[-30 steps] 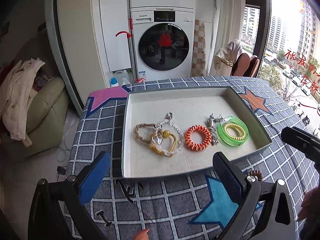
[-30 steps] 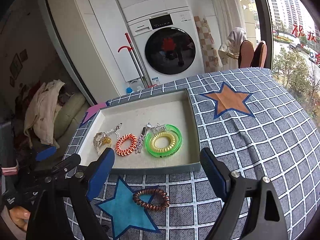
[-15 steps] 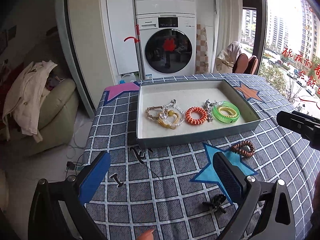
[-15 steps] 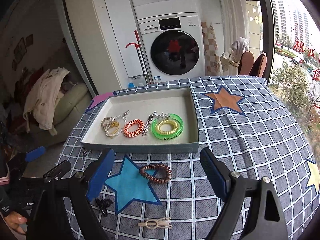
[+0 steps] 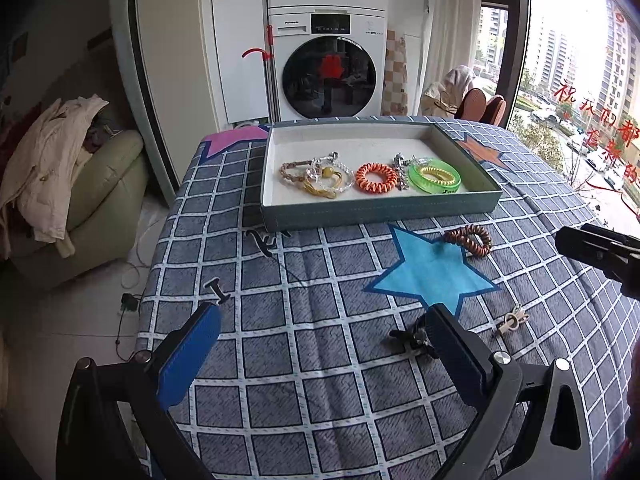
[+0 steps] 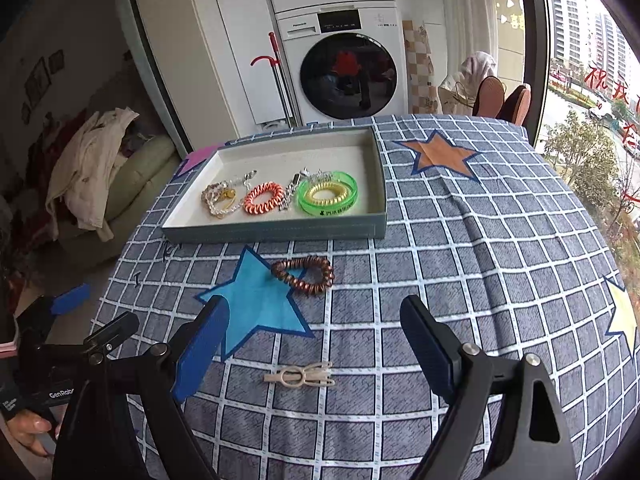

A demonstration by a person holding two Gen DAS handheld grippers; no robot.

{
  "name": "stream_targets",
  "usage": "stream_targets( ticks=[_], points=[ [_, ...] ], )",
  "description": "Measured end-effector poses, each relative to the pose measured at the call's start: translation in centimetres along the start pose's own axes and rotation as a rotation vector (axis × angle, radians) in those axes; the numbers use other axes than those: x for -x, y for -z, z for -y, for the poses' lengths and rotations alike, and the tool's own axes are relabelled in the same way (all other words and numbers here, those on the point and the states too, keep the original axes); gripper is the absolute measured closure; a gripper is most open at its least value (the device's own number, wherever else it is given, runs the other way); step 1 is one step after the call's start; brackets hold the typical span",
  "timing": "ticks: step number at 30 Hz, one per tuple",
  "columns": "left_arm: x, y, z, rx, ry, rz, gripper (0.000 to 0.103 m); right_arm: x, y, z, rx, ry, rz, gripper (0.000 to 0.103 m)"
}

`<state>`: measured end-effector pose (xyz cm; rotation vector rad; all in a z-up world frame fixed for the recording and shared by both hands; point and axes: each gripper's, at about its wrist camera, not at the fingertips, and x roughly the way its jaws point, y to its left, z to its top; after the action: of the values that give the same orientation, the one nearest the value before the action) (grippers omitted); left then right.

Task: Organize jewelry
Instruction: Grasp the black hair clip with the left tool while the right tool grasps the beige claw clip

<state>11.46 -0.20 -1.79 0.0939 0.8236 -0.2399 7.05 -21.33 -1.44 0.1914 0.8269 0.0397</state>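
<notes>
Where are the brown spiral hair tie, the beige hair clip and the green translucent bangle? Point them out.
brown spiral hair tie [image 6: 303,275], right wrist view, on its coiled near side.
beige hair clip [image 6: 299,376], right wrist view, on its middle.
green translucent bangle [image 6: 329,208], right wrist view, on its near outer wall.

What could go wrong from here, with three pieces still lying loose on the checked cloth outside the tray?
1. The flat beige hair clip lies flush on the soft cloth; wide-open jaws of the right gripper may pinch fabric with it.
2. The small black clip sits half hidden behind a finger of the left gripper, so it could be knocked or missed.
3. The brown spiral hair tie is springy and may slip out when squeezed.
</notes>
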Motion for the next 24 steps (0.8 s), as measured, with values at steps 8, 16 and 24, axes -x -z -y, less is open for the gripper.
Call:
stream_targets(
  ticks=[8, 16, 24],
  points=[
    [-1.1, 2.3, 0.9, 0.003, 0.012, -0.058, 0.0, -1.9, 4.3, 0.7, -0.006, 0.018, -0.104, 0.014],
    [-2.5, 2.3, 2.4, -0.036, 0.023, -0.087, 0.0, -2.6, 5.8, 0.4, 0.02, 0.01, -0.129, 0.014],
    [-3.9, 1.8, 3.2, -0.016, 0.025, -0.104, 0.0, -3.5, 6.0, -0.4, 0.076, -0.007, -0.145, 0.014]
  ],
)
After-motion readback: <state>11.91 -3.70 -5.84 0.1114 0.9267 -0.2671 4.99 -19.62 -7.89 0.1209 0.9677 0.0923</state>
